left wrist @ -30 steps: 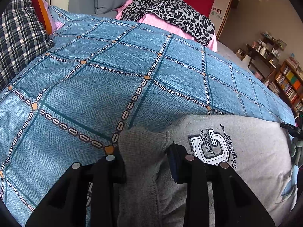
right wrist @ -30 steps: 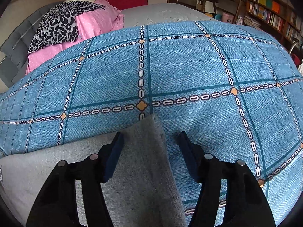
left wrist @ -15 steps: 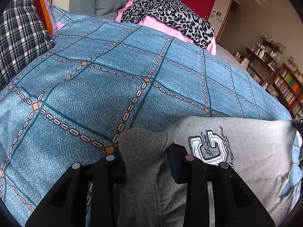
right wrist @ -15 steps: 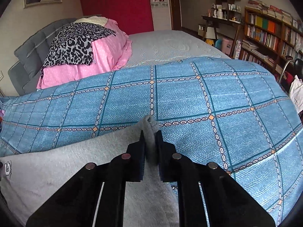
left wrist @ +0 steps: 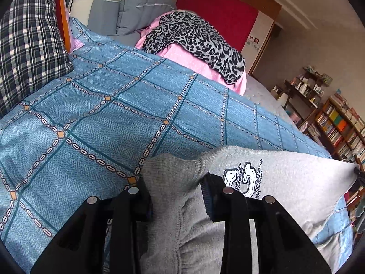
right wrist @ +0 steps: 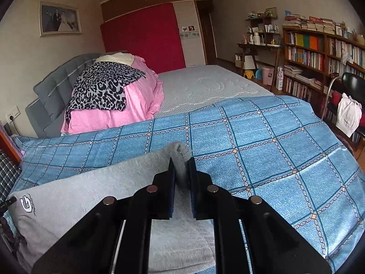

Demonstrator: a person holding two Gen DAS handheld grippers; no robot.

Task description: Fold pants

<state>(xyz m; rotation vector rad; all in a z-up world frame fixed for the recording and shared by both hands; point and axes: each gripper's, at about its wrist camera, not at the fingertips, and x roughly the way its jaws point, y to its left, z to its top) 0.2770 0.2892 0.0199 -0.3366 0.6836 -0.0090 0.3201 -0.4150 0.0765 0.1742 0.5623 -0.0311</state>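
Note:
Grey sweatpants with a white G logo hang stretched over the blue checked quilt. My left gripper is shut on the ribbed grey waistband bunched between its jaws. In the right wrist view the same pants stretch away to the left, logo at the far left. There my right gripper is shut on the other end of the pants, a grey tuft poking up above its pads. Both ends are lifted off the quilt.
A pink bundle with a leopard-print cloth lies at the bed's head. A plaid pillow sits at the left. Bare mattress lies beyond the quilt. Bookshelves and a chair with a white bag stand to the right.
The right gripper closed on the end of the pants and rose with it, tilting up so more of the room shows. The left gripper lifted a little with the waistband.

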